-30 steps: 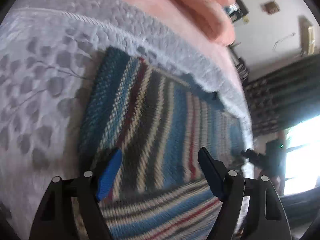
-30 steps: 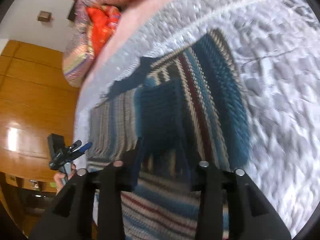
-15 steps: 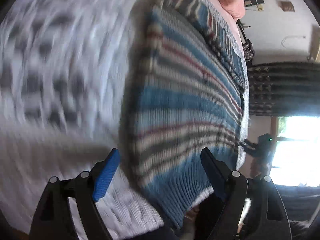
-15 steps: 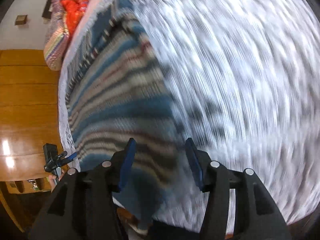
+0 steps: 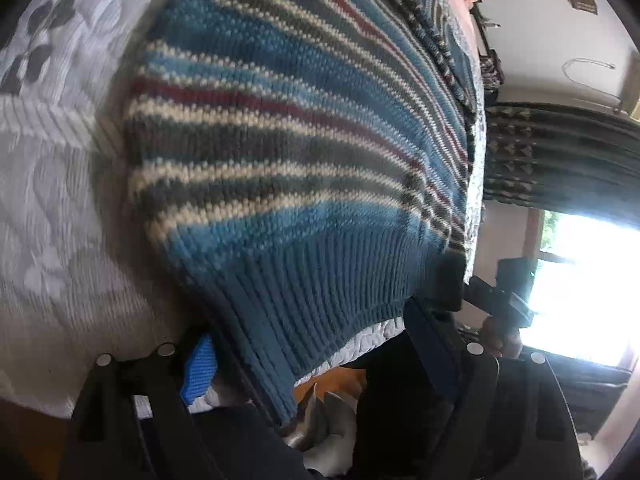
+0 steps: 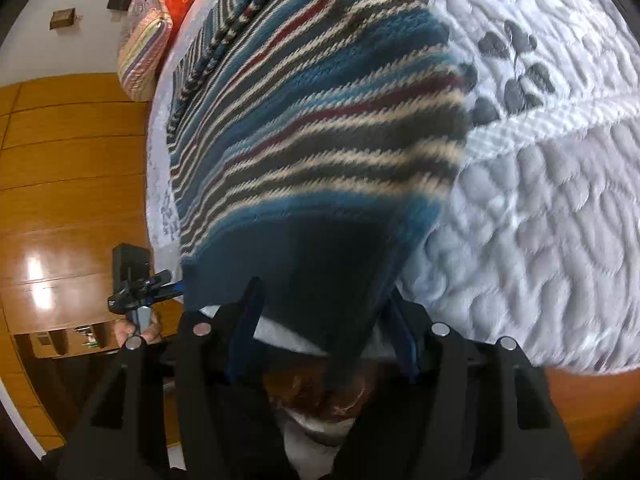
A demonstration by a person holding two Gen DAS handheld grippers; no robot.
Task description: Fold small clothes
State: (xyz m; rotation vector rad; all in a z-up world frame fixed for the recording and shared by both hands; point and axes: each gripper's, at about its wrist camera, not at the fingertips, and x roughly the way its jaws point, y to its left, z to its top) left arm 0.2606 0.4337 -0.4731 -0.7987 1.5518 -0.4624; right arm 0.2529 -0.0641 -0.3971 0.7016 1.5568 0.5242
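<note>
Your left wrist view is filled by the striped sweater (image 5: 296, 152), spread flat on the quilted bedspread (image 5: 52, 200) with its ribbed blue hem hanging over the near edge of the bed. That view alone gives you the window (image 5: 580, 288), blown out bright, and the dark curtain (image 5: 560, 156) above it. It also catches your right hand-held gripper (image 5: 500, 300) out past the sweater's far corner, held in a hand.

Your right wrist view shows you the other side of the room: the wooden wall panels (image 6: 72, 184), a stack of bright bedding (image 6: 152, 28) at the head of the bed, and the leaf print on the bedspread (image 6: 540, 184) beside the sweater (image 6: 320, 120). Out past the hem's other corner it picks up your left hand-held gripper (image 6: 148, 284), again in a hand.

Your left hand-held gripper (image 5: 316, 352) stands open, wide, with the hem dropping down between its fingers; the blue pad (image 5: 200, 364) sits just beside the hem's edge, with the other finger well off the cloth. Your right hand-held gripper (image 6: 324, 332) is open too, and the dark hem corner hangs right in the gap between its two fingers, touching neither as far as you can see.
</note>
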